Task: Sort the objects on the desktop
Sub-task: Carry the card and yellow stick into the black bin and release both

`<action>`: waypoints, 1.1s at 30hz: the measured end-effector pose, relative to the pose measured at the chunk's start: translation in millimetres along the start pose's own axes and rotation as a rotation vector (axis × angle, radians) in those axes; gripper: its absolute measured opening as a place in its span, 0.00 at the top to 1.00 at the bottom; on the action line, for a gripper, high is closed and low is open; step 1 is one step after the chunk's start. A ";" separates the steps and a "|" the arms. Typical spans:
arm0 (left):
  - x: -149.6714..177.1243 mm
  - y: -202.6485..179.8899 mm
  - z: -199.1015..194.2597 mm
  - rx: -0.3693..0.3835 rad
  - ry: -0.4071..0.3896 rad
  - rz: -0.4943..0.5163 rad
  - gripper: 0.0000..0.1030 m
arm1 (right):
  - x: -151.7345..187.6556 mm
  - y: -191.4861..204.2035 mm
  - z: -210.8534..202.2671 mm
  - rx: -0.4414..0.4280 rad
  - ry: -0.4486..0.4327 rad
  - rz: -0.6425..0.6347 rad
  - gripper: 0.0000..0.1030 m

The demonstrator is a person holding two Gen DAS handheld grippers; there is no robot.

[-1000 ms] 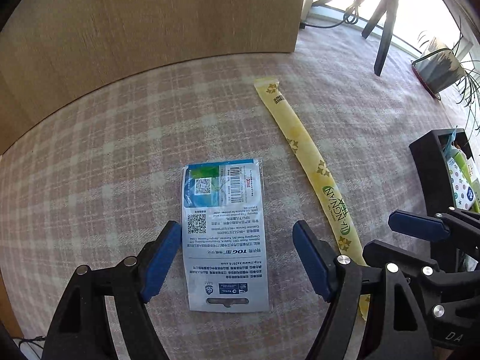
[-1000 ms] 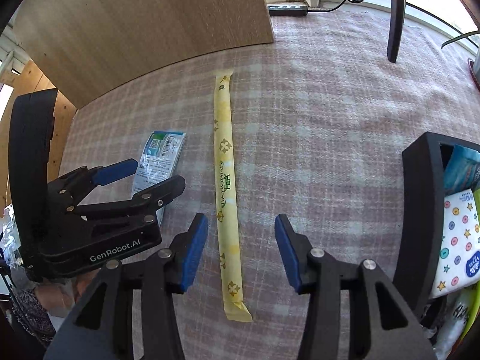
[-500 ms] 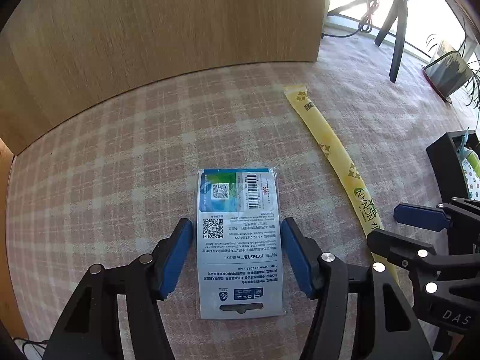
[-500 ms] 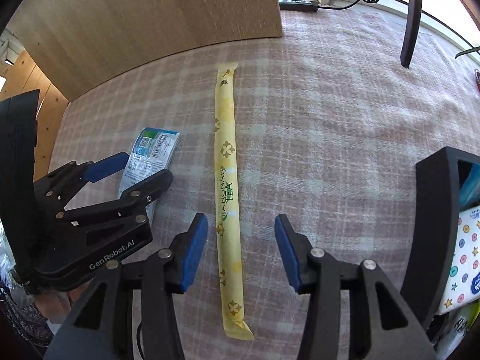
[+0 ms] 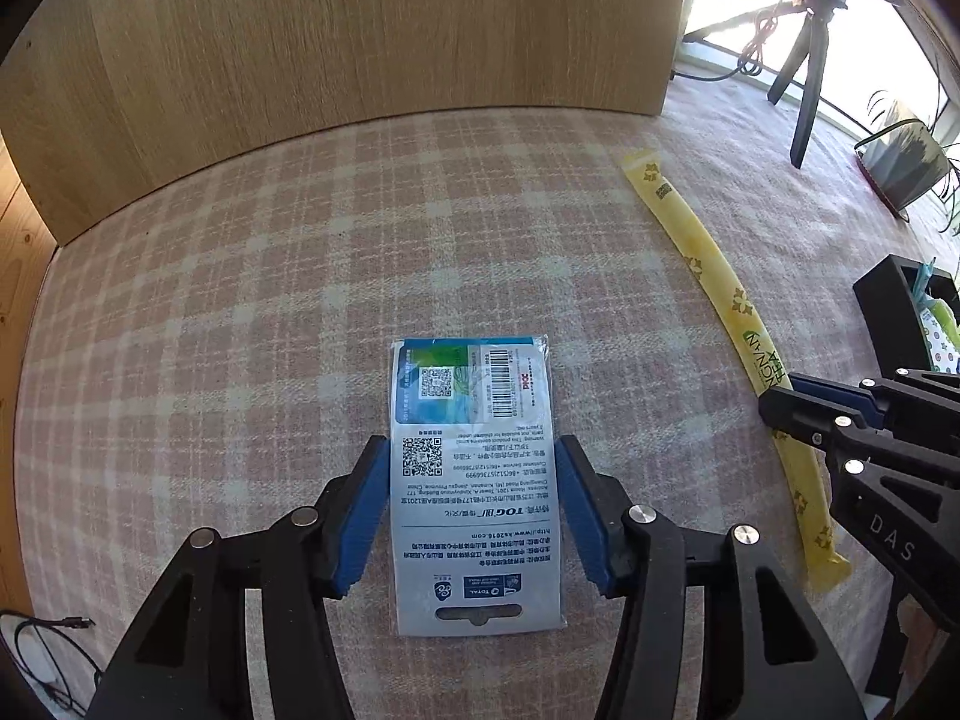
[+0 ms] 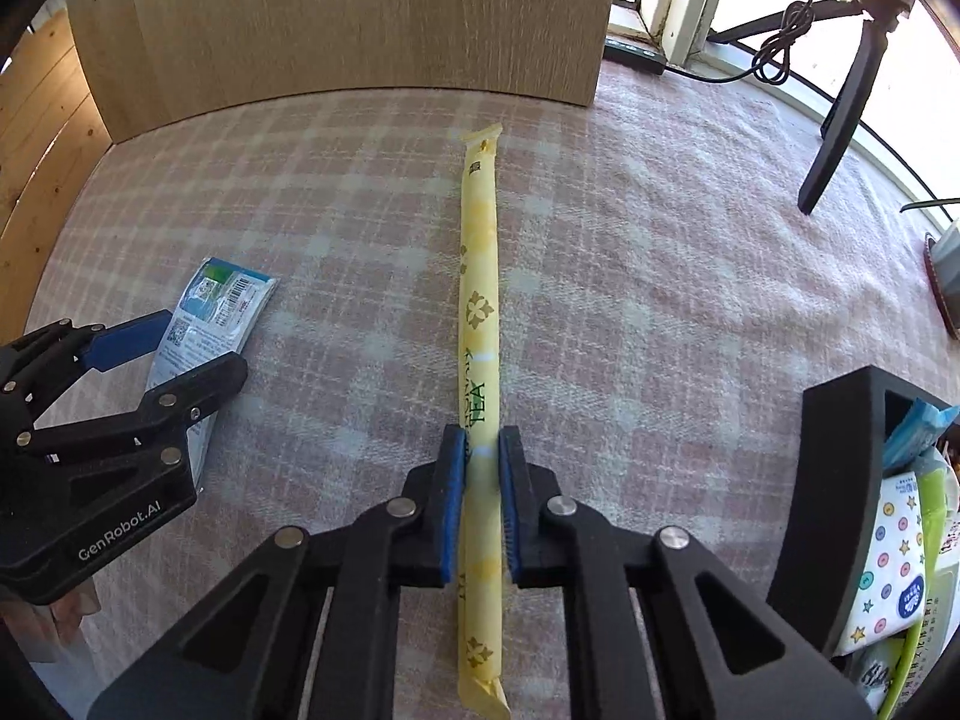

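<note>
A white and blue printed packet (image 5: 474,396) lies flat on the pink checked cloth (image 5: 240,300). My left gripper (image 5: 471,450) straddles its lower half, jaws closing, with both blue pads against its long edges. A long yellow tea stick (image 6: 478,276) lies lengthwise to the right of the packet. My right gripper (image 6: 481,438) is shut on the stick's lower half, pads pressed on both sides. The right wrist view shows the left gripper (image 6: 198,345) over the packet (image 6: 222,294). In the left wrist view, the right gripper (image 5: 780,396) sits on the tea stick (image 5: 708,258).
A black organizer box (image 6: 840,450) holding several colourful packets stands at the right edge. A wooden panel (image 5: 360,60) walls off the back. Behind it to the right are a black tripod leg (image 6: 840,108), a cable and a potted plant (image 5: 900,168).
The left jaws have narrowed from wide apart to the packet's edges. The right jaws, open around the tea stick before, have shut on it. Both grippers slid forward along their objects.
</note>
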State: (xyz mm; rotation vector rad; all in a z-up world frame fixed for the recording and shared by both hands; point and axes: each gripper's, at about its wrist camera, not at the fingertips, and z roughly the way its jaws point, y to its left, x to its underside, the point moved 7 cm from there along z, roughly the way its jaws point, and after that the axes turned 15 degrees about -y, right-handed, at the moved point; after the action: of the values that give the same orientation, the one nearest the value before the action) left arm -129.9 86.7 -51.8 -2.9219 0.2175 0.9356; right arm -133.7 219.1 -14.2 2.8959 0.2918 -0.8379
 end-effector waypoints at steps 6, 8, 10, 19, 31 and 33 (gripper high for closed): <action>10.4 -10.2 -24.5 0.023 -0.010 -0.028 0.49 | 16.7 -2.7 -27.7 -0.064 -0.008 0.096 0.89; 8.8 -15.8 -36.4 0.022 -0.027 -0.021 0.49 | 22.4 -4.2 -45.9 -0.072 -0.028 0.108 0.89; 6.2 -24.6 -47.1 0.022 -0.041 -0.016 0.49 | 27.9 -2.2 -65.5 -0.088 -0.051 0.126 0.89; -10.0 -108.6 -96.7 0.122 -0.113 0.023 0.49 | 54.5 -74.8 -160.3 -0.113 -0.147 0.169 0.89; -20.1 -274.5 -127.6 0.280 -0.135 0.056 0.49 | 84.6 -259.7 -214.9 0.011 -0.194 0.233 0.89; -17.4 -297.1 -131.7 0.301 -0.131 0.065 0.49 | 92.7 -285.5 -226.9 0.034 -0.195 0.250 0.89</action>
State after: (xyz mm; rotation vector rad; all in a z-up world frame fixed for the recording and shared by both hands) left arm -22.7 368.2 71.2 -2.5842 0.4083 1.0002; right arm -1.0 548.1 111.2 2.7721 -0.1018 -1.0752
